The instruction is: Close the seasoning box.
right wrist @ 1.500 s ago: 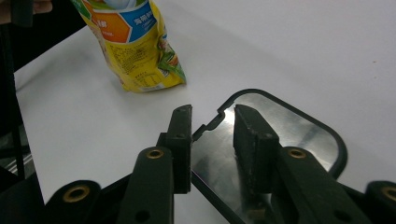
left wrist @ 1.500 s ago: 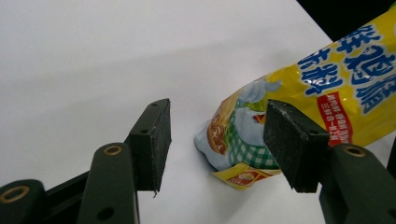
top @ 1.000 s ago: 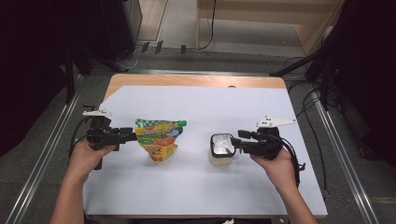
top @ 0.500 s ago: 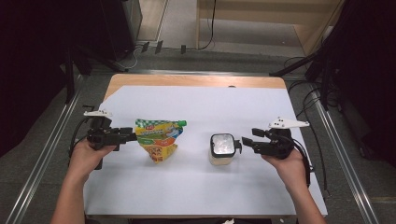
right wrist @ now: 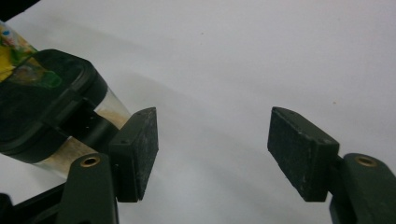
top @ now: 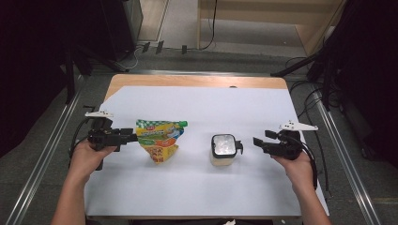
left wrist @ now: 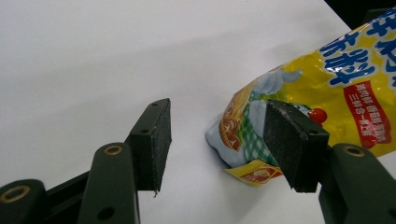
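1. Two items on the white table point(top: 197, 187): a yellow spouted refill pouch point(top: 159, 139) and, right of it and well apart, a clear square container with a black lid point(top: 223, 149).
2. Container stands upright, lid on, set down and free; right gripper point(top: 261, 144) sits just right of it, jaws apart, having just been opening, nothing between them.
3. Pouch work looks unstarted: left gripper point(top: 132, 137) is at the pouch's left edge, jaws apart around its corner point(left wrist: 243, 144), not pressing.
4. Pouch lies flat, long axis running across the table, green cap point(top: 183, 124) pointing toward the container.
5. Remaining, likely: grip the pouch, uncap, fill.
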{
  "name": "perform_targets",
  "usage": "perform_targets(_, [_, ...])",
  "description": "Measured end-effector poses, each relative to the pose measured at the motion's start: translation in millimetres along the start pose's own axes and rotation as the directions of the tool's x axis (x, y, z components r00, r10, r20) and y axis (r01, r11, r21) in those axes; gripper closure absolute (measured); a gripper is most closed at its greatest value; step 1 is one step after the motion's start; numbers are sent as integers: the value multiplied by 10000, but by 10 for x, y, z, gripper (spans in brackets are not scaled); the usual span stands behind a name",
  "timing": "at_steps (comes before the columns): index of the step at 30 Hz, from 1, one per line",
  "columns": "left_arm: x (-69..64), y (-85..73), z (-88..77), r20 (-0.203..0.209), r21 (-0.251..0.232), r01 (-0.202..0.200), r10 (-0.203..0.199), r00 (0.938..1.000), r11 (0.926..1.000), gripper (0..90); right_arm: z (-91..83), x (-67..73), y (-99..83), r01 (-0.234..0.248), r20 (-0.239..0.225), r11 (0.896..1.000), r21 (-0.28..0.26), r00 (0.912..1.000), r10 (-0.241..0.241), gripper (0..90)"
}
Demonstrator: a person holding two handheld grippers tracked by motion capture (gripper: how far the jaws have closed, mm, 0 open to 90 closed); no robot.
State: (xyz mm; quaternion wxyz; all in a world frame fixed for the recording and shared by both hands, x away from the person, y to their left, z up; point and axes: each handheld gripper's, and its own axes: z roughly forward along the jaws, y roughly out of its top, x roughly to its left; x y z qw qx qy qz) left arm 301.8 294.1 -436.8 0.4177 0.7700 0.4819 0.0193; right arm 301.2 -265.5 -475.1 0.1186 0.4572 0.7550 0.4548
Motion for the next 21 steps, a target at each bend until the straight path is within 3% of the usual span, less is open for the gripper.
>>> perform_targets(21, [39, -12, 24, -62, 192, 41, -40, 10000, 9998, 426, 61, -9, -54, 260, 279, 9995, 159, 9993, -264, 314])
